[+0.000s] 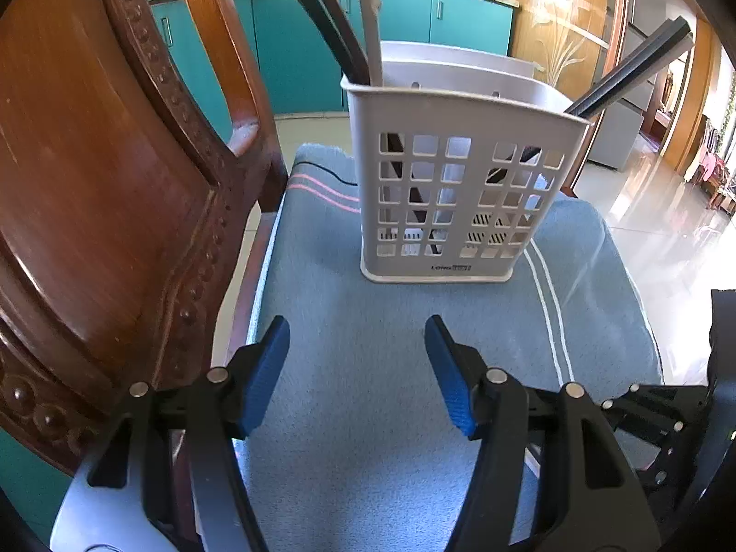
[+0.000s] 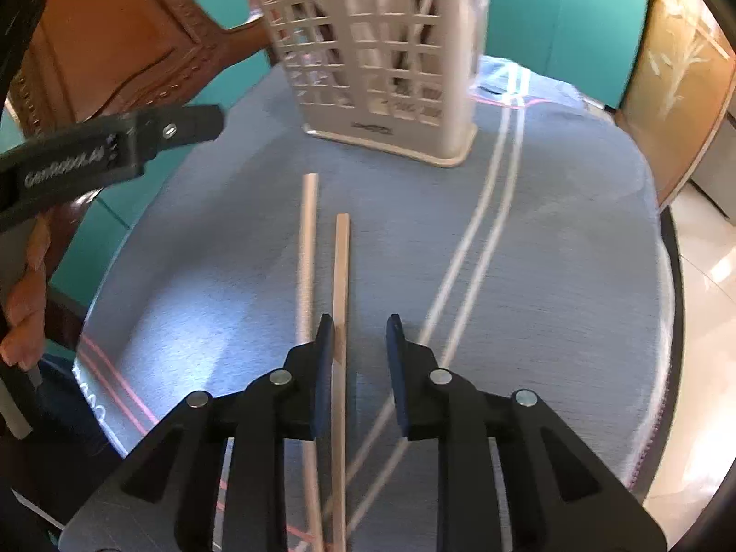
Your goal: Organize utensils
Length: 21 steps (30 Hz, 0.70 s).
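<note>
My right gripper (image 2: pixel 356 336) hangs low over two pale chopsticks (image 2: pixel 341 303) lying side by side on the blue towel (image 2: pixel 552 253), pointing toward the caddy (image 2: pixel 386 60). Its fingers stand a little apart. One stick runs up between them, close against the left finger; I can't tell whether that pad touches it, but nothing is clamped. The other stick lies just outside the left finger.

My left gripper (image 1: pixel 356 368) hovers over bare towel in front of the caddy, fingers about half open and empty. The caddy stands upright on the towel, with dark utensils (image 1: pixel 322 18) and a pale handle (image 1: pixel 368 14) already standing in its left side and another dark one (image 1: pixel 630 69) leaning out of the right.

Risks as I judge them:
- Closing now would catch one stick only, and the left finger could nudge its neighbour askew or roll it away.
- A thin stick gripped near one end may pivot between the pads and droop, then hit the caddy rim instead of dropping in.
- The caddy looks light; a bump from a stick or from my left gripper could tip it, and the soft towel will not steady it.
</note>
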Motion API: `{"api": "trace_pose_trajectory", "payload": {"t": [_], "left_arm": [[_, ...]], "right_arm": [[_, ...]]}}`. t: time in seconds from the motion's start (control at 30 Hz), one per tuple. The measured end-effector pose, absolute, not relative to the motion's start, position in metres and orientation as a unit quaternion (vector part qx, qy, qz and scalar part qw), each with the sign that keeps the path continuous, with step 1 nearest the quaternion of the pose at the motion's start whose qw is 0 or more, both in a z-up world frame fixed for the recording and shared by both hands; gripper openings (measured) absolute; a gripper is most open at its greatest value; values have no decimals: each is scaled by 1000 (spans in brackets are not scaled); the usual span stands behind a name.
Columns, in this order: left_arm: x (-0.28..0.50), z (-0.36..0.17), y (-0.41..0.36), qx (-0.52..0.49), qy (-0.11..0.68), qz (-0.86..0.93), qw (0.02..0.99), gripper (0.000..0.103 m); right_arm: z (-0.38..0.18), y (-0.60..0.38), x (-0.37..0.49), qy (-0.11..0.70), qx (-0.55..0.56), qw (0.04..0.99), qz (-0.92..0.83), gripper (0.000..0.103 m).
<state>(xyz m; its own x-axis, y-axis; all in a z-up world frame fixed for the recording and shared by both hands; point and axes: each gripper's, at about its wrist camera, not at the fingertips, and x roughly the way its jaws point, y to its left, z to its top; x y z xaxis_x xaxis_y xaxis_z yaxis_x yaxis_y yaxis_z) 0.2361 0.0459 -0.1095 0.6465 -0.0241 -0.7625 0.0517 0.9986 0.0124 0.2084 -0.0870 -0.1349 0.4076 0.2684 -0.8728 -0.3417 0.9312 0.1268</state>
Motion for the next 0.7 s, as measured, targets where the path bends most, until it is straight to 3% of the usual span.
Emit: {"api": "trace_pose_trajectory", "payload": {"t": [0.4,0.7], "left_arm": [[258,-148,34,-36,483,-63,873,62],[268,-180,-2,15,512,-73,856,64]], "right_arm": [[-126,-123,215,506,-7,851,141,23],[-126,-118,213,508,-10,849,144,25]]}}
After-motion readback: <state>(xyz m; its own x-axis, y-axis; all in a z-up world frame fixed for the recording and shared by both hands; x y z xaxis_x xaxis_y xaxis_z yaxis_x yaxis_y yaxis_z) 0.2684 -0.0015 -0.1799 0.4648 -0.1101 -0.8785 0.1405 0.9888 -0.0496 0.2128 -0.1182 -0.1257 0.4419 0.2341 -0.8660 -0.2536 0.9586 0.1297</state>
